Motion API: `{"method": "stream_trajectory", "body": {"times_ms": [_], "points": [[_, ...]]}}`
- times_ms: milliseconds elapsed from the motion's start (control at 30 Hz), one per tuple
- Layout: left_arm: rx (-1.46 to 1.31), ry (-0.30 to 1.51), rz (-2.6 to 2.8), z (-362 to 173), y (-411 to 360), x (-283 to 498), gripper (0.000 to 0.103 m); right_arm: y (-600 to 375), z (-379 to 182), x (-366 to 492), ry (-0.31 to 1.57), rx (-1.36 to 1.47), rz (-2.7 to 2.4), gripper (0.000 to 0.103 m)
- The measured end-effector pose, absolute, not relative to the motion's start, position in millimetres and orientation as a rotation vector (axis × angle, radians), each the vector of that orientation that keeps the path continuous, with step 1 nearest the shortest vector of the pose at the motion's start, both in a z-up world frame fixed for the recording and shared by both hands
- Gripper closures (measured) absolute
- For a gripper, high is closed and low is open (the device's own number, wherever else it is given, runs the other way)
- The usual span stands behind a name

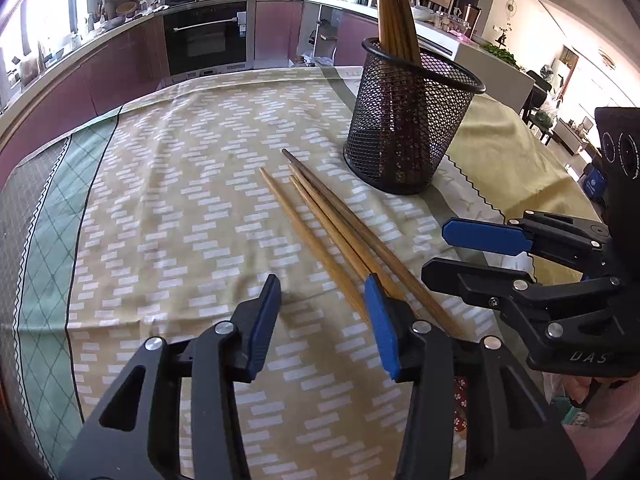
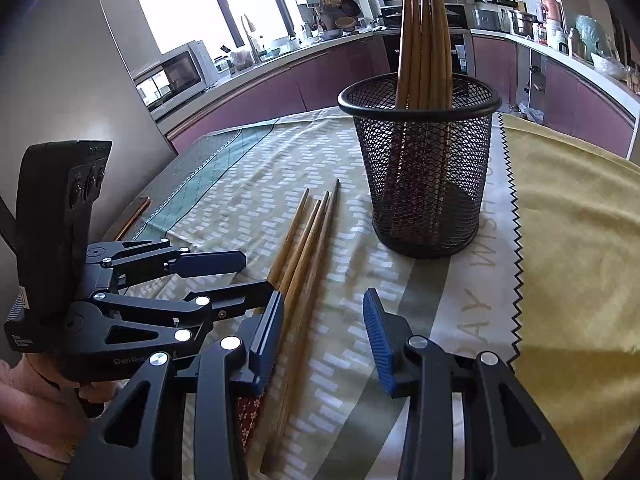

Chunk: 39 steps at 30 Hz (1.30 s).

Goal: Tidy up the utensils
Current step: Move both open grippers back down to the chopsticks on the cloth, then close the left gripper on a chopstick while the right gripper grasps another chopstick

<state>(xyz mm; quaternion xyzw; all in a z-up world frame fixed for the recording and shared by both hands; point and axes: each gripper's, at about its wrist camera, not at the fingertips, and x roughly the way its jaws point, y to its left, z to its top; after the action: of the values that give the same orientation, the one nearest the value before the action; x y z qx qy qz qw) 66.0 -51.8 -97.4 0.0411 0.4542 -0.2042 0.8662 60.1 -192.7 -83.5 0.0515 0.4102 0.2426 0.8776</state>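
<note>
- The standing chopsticks (image 1: 394, 12) run out past the top edge in the left wrist view; their lower ends blur behind the mesh holder (image 1: 408, 120).
- The loose chopsticks (image 2: 296, 280) have their thick ends hidden under the right claw (image 2: 324, 332).
- The bench (image 1: 168, 184) is cut off below.

1. left wrist view: low over the tablecloth (image 1: 168, 208), left of the mesh holder (image 1: 408, 120), facing the oven wall.
2. right wrist view: low, close before the mesh holder (image 2: 420, 168), facing the window counter.
3. shared: holder, loose chopsticks (image 1: 336, 236) (image 2: 308, 248), each other's gripper.
</note>
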Motion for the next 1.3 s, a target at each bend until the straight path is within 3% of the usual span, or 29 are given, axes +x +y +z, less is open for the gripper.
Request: {"method": "stream_trajectory", "body": {"times_ms": [267, 467, 867, 1033, 1300], "points": [[0.091, 0.960, -0.428, -98, -44, 69, 0.077, -186, -86, 67, 0.868, 0.058, 0.487, 0.066], [0.081, 0.963, -0.432, -98, -37, 71, 0.086, -173, -91, 75, 0.881, -0.009, 0.477, 0.077], [0.094, 0.968, -0.425, -97, -38, 79, 0.084, -155, -90, 93, 0.891, -0.099, 0.439, 0.081], [0.086, 0.965, -0.410, -98, -39, 87, 0.085, -156, -90, 96, 0.892, -0.072, 0.441, 0.093], [0.044, 0.961, -0.391, -99, -36, 94, 0.091, -163, -89, 96, 0.894, -0.003, 0.444, 0.097]]}}
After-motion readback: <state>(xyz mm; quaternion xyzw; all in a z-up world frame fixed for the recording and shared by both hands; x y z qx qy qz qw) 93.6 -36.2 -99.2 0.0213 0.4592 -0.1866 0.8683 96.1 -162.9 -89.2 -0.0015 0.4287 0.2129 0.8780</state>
